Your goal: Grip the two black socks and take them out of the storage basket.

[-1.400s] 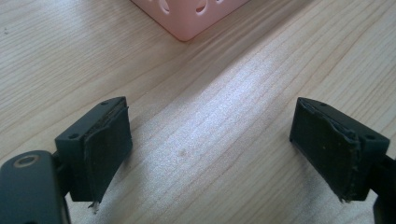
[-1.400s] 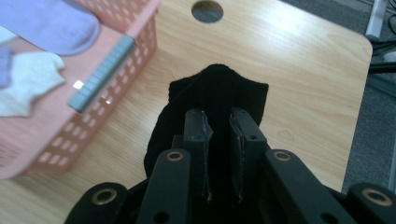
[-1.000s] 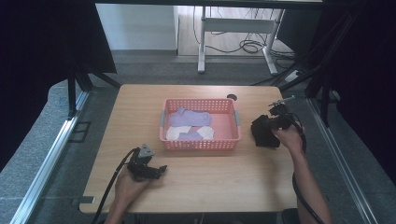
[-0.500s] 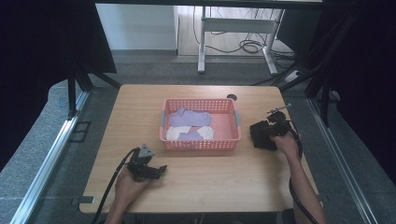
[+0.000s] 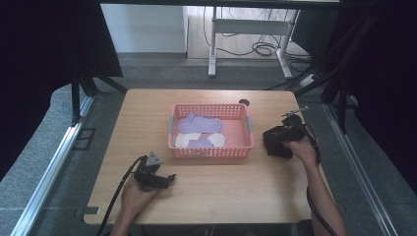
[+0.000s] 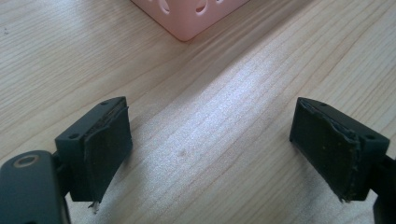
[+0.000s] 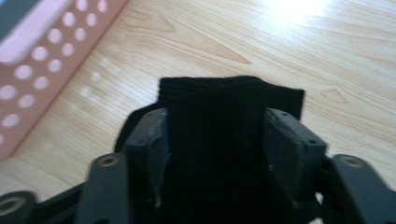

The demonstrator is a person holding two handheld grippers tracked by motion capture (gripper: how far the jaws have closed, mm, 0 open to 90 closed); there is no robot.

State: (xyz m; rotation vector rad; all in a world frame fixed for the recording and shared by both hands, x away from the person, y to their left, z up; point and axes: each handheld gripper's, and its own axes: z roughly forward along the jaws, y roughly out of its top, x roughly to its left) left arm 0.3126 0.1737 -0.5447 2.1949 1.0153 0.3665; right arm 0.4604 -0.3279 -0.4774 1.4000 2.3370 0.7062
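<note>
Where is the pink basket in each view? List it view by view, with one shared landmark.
High view: pink basket at the table's middle, socks inside.
Left gripper view: pink basket, one corner at the top edge.
Right gripper view: pink basket, its perforated wall at the upper left.
Shared landmark: the wooden tabletop beneath it.

**Hidden, cropped and blurred parts**

In the right gripper view the black ribbed fabric piece [image 7: 219, 140] ran off the bottom edge, its lower part hidden behind the right gripper [image 7: 215, 154]. The pink perforated plastic basket [image 7: 42, 70] was blurred and cropped at the left edge. In the left gripper view one basket corner [image 6: 189, 14] showed, cut by the top edge.
</note>
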